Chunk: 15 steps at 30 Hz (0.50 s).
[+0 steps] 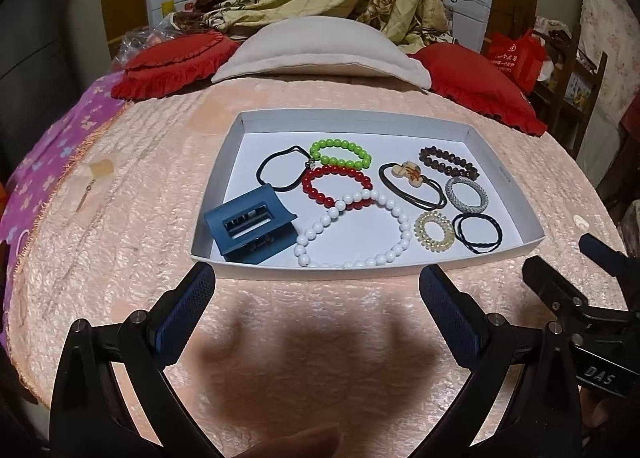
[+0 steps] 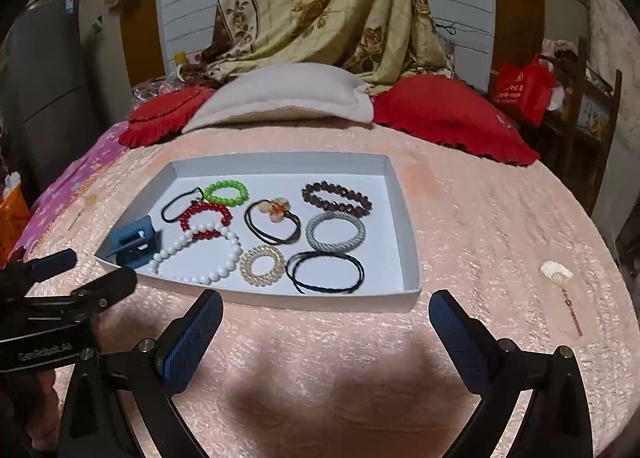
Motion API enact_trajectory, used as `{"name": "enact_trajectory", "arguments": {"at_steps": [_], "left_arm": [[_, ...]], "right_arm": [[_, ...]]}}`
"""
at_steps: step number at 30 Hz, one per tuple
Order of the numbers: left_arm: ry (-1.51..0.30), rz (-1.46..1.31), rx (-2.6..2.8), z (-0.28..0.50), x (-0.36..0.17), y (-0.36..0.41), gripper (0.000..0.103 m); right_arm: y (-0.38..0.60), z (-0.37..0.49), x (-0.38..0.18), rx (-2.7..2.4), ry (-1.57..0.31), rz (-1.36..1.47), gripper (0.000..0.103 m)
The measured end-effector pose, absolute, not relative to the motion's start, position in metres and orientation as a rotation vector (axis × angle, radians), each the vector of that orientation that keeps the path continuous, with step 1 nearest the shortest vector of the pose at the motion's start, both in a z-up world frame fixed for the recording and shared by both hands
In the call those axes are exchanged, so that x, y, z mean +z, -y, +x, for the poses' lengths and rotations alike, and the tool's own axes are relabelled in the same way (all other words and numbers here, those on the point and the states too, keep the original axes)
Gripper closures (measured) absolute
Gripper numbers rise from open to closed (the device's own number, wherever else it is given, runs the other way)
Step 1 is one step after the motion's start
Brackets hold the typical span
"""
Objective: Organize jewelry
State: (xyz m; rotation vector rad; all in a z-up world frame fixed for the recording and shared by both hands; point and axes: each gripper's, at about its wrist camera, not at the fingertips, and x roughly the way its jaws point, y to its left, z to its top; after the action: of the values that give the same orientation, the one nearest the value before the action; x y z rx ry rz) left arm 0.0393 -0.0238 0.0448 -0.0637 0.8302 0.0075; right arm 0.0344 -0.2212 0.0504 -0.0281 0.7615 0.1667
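Observation:
A shallow white tray [image 1: 508, 194] [image 2: 400, 194] lies on the peach bedspread and holds several pieces: a blue claw clip [image 1: 250, 224] [image 2: 134, 244], a white bead necklace [image 1: 402, 224] [image 2: 236, 248], red [image 1: 320, 194] and green [image 1: 340, 146] bead bracelets, a dark bead bracelet [image 1: 448, 160] [image 2: 336, 198], hair ties and a clear coil tie [image 1: 434, 236] [image 2: 262, 266]. My left gripper [image 1: 316, 286] hovers open just before the tray's near rim. My right gripper [image 2: 326, 316] is open too, near the tray's front right.
Red cushions [image 1: 176, 62] [image 2: 452, 114] and a beige pillow [image 1: 324, 52] lie behind the tray. A small pale item with a pin [image 2: 558, 276] rests on the bedspread to the right, another [image 1: 98, 172] to the left. A purple blanket [image 1: 48, 162] covers the left edge.

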Motion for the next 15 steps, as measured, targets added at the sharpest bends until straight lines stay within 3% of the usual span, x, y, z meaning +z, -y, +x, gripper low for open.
{"name": "enact_trajectory", "arguments": {"at_steps": [15], "left_arm": [[-0.836, -0.046, 0.023, 0.0357, 0.0409, 0.023, 0.001]], "right_arm": [[0.2198, 0.0299, 0.0467, 0.138, -0.771, -0.041, 0.001]]}}
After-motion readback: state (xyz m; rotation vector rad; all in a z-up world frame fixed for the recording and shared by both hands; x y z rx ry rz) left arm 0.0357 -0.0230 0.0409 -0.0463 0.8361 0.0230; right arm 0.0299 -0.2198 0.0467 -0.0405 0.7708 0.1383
